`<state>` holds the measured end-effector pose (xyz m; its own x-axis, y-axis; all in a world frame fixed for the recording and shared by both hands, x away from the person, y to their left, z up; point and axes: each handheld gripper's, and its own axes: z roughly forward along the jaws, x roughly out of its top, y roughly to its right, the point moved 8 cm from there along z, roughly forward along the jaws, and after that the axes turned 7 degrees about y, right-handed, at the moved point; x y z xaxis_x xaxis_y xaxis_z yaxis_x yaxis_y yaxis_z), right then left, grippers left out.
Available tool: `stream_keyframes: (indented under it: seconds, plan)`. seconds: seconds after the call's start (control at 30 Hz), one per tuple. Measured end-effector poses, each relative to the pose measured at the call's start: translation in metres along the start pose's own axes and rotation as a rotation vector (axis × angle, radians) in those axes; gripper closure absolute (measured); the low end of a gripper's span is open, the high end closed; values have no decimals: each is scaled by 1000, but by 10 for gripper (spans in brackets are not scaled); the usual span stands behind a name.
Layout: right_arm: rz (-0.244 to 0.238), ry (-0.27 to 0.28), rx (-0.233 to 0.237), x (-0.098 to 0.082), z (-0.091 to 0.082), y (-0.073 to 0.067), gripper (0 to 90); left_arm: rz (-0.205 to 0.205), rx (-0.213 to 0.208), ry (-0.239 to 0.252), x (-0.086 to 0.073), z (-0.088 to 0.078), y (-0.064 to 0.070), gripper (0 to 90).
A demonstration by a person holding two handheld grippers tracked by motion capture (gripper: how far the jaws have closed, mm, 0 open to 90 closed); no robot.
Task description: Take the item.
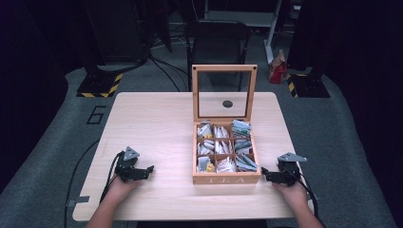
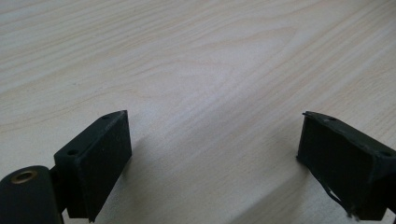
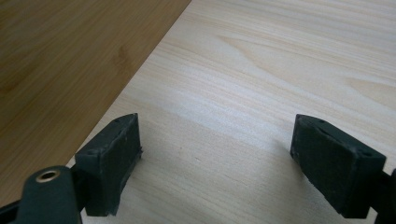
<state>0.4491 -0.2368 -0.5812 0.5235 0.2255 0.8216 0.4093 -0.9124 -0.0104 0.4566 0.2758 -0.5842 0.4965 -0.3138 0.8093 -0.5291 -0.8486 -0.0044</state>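
A pale wooden table [image 1: 157, 123] takes up the middle of the high view, with grey floor around it and a dark chair [image 1: 217, 40] beyond its far edge at the top centre. Right of centre on the table stands a wooden tea box [image 1: 226, 179], its glass-paned lid [image 1: 224, 92] raised upright at the back. The box is split into a grid of compartments packed with tea sachets [image 1: 241, 128], and letters reading TEA show on its front wall.

At the lower left of the high view the left gripper [image 1: 148, 170] rests on the table well apart from the box, held by a hand [image 1: 119, 189]. In the left gripper view its jaws stand spread wide over bare wood.

At the lower right the right gripper [image 1: 264, 173] sits just beside the box's front right corner, held by a hand [image 1: 293, 194]. In the right gripper view its jaws are likewise spread wide with nothing between them, and the darker box wall fills the upper left.
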Motion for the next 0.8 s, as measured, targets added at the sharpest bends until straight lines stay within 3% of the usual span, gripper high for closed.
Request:
stream_keyframes:
  seconds: [0.47, 0.5, 0.53, 0.8]
  plan:
    - [-11, -1, 9, 0, -2, 1, 191, 0, 0, 1, 0, 0, 0, 94]
    - [10, -9, 4, -1, -3, -1, 196, 0, 0, 1, 0, 0, 0, 94]
    - [-16, -1, 9, 0, -2, 1, 199, -1, 0, 0, 0, 0, 0, 94]
    - [4, -17, 5, 0, -4, 1, 228, -4, -2, -4, 0, 0, 1, 94]
